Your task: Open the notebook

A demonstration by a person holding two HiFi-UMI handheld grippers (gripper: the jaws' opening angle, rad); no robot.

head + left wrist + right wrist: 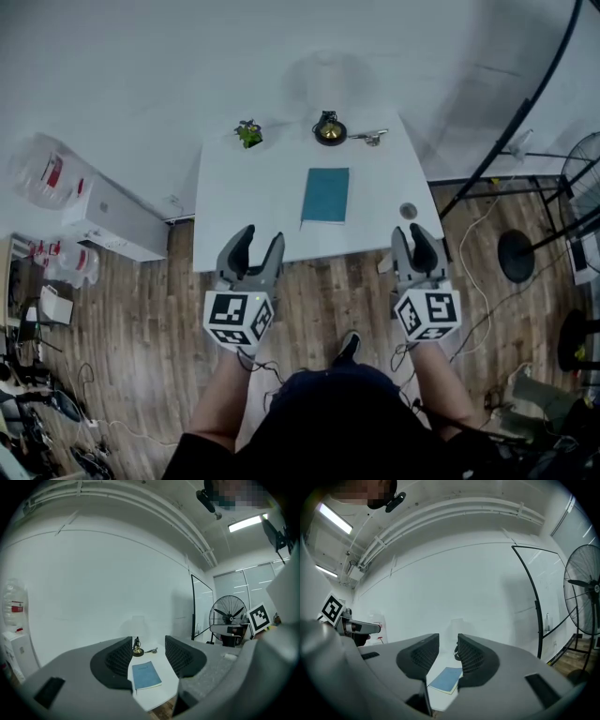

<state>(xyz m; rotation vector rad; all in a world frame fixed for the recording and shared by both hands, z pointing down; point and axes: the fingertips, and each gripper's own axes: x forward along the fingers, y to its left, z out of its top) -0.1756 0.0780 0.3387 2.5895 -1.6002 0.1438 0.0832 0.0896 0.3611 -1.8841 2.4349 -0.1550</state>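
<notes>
i hold both grippers out over the wooden floor (309,300), short of the near edge of the white table (253,206); neither touches anything; my left gripper (251,239) has its jaws wide apart with only air between the pads, and in its own view (147,656) the table shows through the gap; my right gripper (411,239) is also open and empty, though its jaws stand at a narrower gap, as its own view (448,656) shows; the notebook (326,195) lies closed and flat near the middle of the table, teal cover up, its long side running away from me; it sits well ahead of both grippers and between their lines, a little nearer the right one; through the left jaws i see it lying on the white top (146,675); through the right jaws it shows low in the gap (446,680); at the far edge of the table stand a small green plant (248,133), a small black and brass object (329,129) and a bit of metal (370,137) just beside it; a small round thing (408,211) lies near the right edge, close ahead of my right gripper; my shoe (347,347) shows on the floor between my arms
</notes>
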